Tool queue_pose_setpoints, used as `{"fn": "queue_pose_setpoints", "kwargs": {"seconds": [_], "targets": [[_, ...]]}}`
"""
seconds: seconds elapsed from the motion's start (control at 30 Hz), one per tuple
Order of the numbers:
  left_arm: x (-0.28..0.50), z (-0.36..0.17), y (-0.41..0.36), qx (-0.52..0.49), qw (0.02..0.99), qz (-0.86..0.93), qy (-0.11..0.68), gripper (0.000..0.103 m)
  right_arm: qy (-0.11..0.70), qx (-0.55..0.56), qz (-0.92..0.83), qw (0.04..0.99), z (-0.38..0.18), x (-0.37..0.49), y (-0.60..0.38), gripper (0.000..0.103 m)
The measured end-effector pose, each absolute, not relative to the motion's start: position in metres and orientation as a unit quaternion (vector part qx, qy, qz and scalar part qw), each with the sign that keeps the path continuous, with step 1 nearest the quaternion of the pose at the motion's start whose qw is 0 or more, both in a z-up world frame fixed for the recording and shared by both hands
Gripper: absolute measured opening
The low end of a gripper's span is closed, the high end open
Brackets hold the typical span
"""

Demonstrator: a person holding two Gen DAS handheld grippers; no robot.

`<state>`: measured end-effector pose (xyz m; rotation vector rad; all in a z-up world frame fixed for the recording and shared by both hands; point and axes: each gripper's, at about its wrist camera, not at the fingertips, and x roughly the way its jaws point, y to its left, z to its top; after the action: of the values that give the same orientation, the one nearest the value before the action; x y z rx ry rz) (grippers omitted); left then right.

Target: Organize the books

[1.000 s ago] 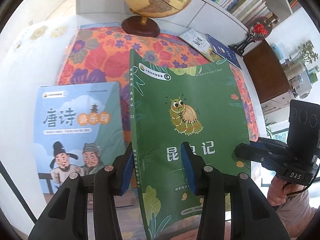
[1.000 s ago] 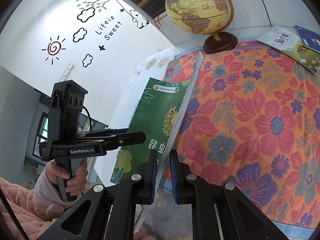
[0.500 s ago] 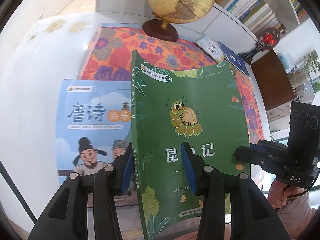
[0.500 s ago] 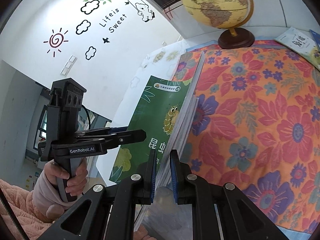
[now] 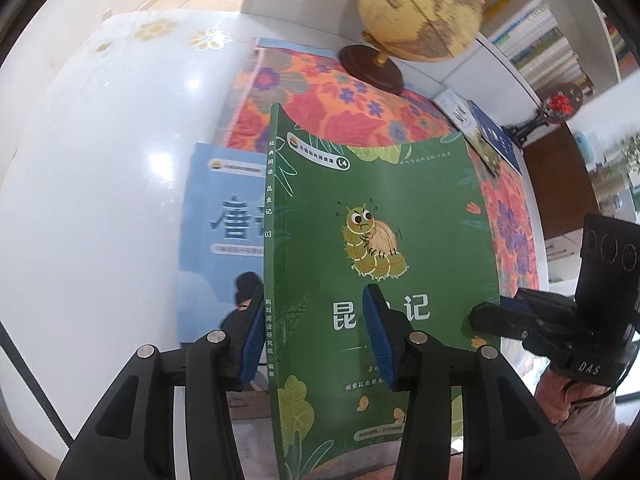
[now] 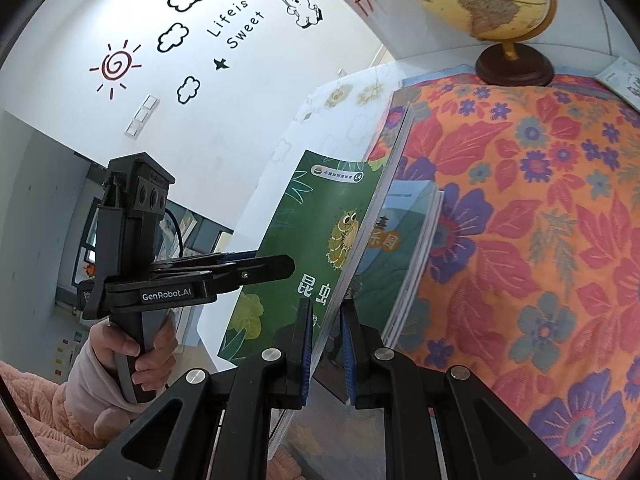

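Note:
A green book with a caterpillar on its cover (image 5: pixel 380 248) is held up off the table, tilted on its long edge. My right gripper (image 6: pixel 326 356) is shut on its open page edge; the book also shows in the right wrist view (image 6: pixel 320 236). My left gripper (image 5: pixel 316 340) is open, its blue pads on either side of the book's spine edge, one pad behind the spine and one over the cover. A blue book (image 5: pixel 224 240) lies flat on the white table under the green one, also in the right wrist view (image 6: pixel 404 236).
A floral cloth (image 6: pixel 540 220) covers the table's right part. A globe on a wooden base (image 5: pixel 416 8) stands at its far edge. Two more books (image 5: pixel 480 128) lie at the far right. The white tabletop (image 5: pixel 100 200) stretches left. Bookshelves stand behind.
Both grippers and the green book have moved left, over the blue book, which now is largely hidden behind the green cover. The grips look unchanged.

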<state>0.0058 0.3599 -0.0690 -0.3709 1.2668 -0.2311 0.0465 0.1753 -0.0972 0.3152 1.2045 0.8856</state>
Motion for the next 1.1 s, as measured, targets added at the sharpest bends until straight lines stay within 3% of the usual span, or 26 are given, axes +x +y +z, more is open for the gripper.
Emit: {"fn": "queue_pose_setpoints", "kwargs": {"seconds": [1.1], "targets": [[0.024, -0.111, 0.409, -0.213, 0.759, -0.073, 0.612, 0.045, 0.607, 0.158, 0.359, 0.692, -0.146, 0.068, 0.207, 0.013]]}}
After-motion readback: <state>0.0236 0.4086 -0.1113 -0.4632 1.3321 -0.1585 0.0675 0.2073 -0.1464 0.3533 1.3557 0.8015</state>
